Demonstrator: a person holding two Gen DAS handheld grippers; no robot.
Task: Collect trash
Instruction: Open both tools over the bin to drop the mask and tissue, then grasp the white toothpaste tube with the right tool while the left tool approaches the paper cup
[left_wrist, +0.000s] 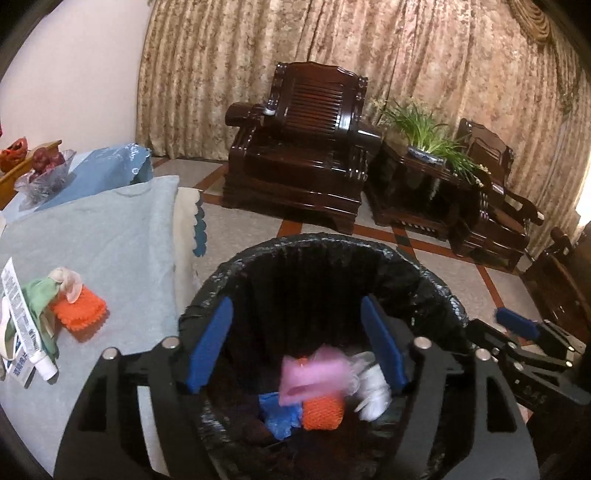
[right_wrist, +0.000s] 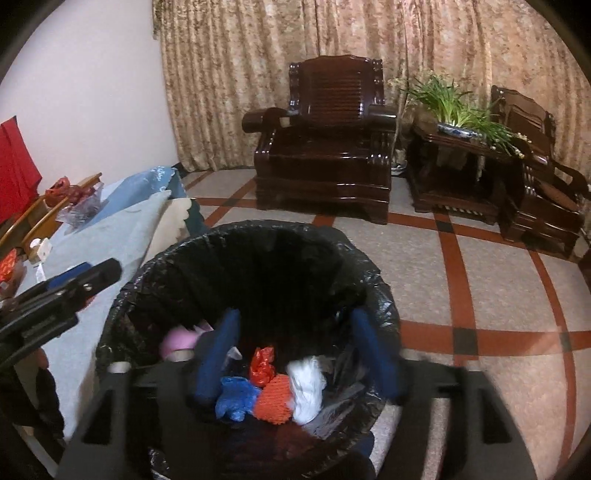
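Pink wrapper (left_wrist: 312, 376), blurred, prob. mid-air, long axis roughly left-right, sits over the black-lined bin (left_wrist: 369, 251) between the left gripper (left_wrist: 295, 347) fingers, spread apart, empty. Right gripper (right_wrist: 295, 354) also over bin, jaws apart. More trash on counter (left_wrist: 110, 236) beside bin.

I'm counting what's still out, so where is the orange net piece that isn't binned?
In the left wrist view, the orange net lies on the grey cloth at far left, touching the green rag, left of the bin.
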